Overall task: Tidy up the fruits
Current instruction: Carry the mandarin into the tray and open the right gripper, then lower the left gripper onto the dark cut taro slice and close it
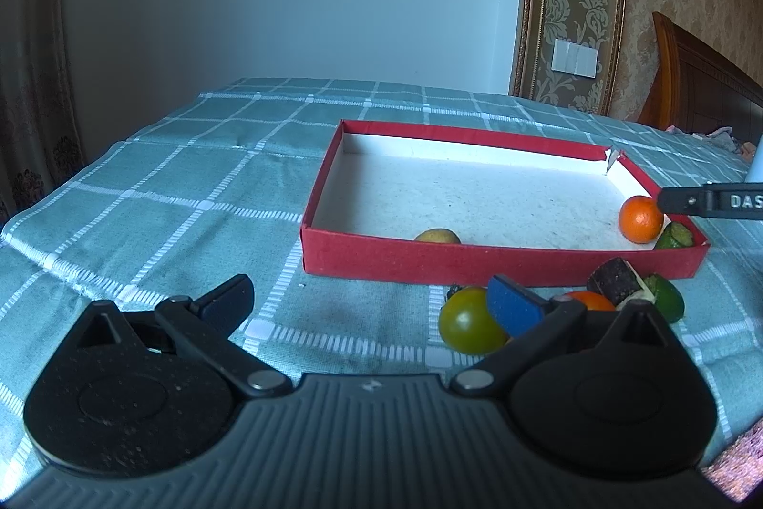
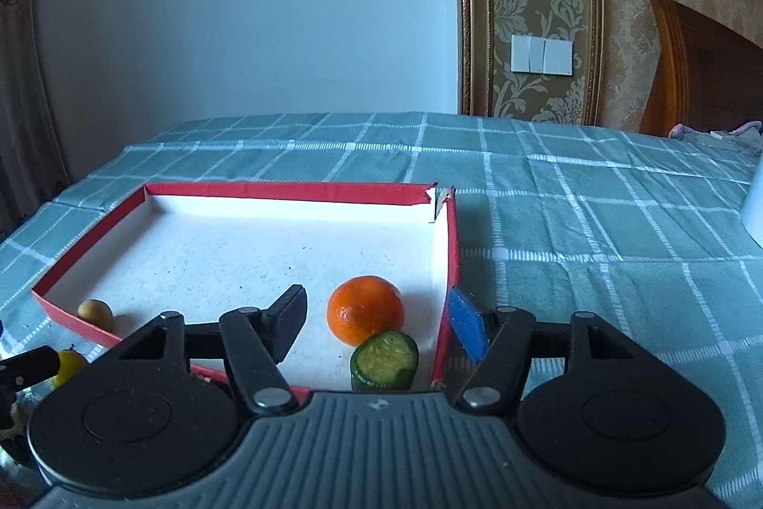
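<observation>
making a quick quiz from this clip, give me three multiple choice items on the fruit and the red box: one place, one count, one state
1. Where is the round orange tangerine?
A. inside the shallow red cardboard box
B. on the checked cloth
C. in a gripper

2. How many items lie in the box?
A. one
B. three
C. five

3. The right gripper is:
A. shut on a fruit
B. open, holding nothing
C. out of view

Key: A, white floor surrounds it; B, tangerine, green cucumber slice, small tan fruit; B, fingers spread apart.

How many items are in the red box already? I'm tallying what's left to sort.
3: an orange near the right wall, a cut cucumber piece touching its front, and a small tan fruit at the near-left corner. Others may hide behind the near wall.
</observation>
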The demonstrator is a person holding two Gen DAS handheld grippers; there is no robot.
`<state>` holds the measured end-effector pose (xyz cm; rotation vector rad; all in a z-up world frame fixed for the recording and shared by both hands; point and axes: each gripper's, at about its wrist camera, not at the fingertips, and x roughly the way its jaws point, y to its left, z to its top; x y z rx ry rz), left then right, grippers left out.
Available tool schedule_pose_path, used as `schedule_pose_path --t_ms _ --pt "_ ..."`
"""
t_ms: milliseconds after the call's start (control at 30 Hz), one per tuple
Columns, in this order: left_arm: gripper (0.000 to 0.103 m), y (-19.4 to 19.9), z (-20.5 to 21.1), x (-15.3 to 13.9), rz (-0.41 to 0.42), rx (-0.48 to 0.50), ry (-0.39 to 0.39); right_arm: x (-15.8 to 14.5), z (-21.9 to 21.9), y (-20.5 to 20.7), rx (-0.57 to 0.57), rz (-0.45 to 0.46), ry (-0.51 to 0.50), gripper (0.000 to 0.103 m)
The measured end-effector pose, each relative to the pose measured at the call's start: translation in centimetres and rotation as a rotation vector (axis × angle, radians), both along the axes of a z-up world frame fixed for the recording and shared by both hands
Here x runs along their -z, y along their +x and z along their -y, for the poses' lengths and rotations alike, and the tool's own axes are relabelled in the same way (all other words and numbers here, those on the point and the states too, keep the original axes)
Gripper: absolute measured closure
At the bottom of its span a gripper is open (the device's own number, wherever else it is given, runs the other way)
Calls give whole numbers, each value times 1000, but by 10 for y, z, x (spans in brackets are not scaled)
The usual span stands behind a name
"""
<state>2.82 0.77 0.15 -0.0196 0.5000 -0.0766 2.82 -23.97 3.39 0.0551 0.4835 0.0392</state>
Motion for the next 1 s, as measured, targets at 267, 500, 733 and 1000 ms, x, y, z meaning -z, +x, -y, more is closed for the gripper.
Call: schedule_pose_path --t_ms 267,500,733,1000 --pt "0 -1 0 0 3 -10 2 23 6 -60 59 -16 91 29" --pt "0 -4 0 -1 15 -32 6 36 19 -50 117 -86 149 26" --pt "0 -22 -4 -11 93 -51 16 38 13 -48 121 -102 95 21" --pt "0 -94 -11 -22 220 28 48 38 14 -50 117 -93 126 21"
